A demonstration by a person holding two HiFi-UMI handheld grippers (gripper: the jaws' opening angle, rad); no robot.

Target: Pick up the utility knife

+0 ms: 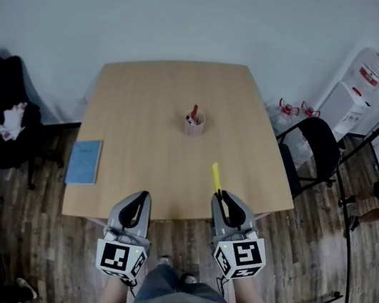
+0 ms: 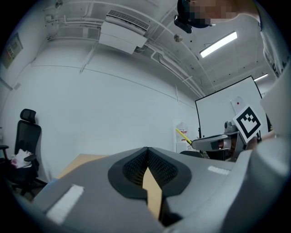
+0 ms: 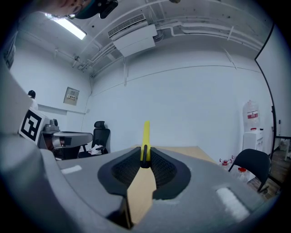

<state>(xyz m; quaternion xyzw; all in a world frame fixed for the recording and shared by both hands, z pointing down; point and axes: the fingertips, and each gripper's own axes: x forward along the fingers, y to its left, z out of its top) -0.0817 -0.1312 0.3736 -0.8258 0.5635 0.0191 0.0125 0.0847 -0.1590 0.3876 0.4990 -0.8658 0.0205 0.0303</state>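
1. The yellow utility knife [image 1: 216,179] is pinched in the right tool [image 1: 223,198]. It hangs over the near edge of the tabletop [image 1: 141,139], toward the near right corner, and looks to be clear of the wood.
2. I judge the step in hand to be the lift itself, with the pickup all but done. To finish it well, hold the squeeze steady, raise the knife in a straight line, and avoid rolling the wrist. The grip is only on one end of a slim body, which could pivot or slide if the pressure eases.
3. In the right gripper view the knife [image 3: 145,136] sits right at the tips of the right tool [image 3: 145,159]. The jaws press on its flat sides. Most of its length sticks out past them, in line with the tool and aimed toward the far edge.
4. The left tool [image 1: 139,196] hovers beside the right one, just off the near edge. Its own view shows the left tool [image 2: 148,152] with its jaws pressed together on nothing.
5. A cup [image 1: 194,124] holding something red stands near the middle of the tabletop. A blue notebook [image 1: 84,161] lies at the left edge. Both are well apart from the knife.
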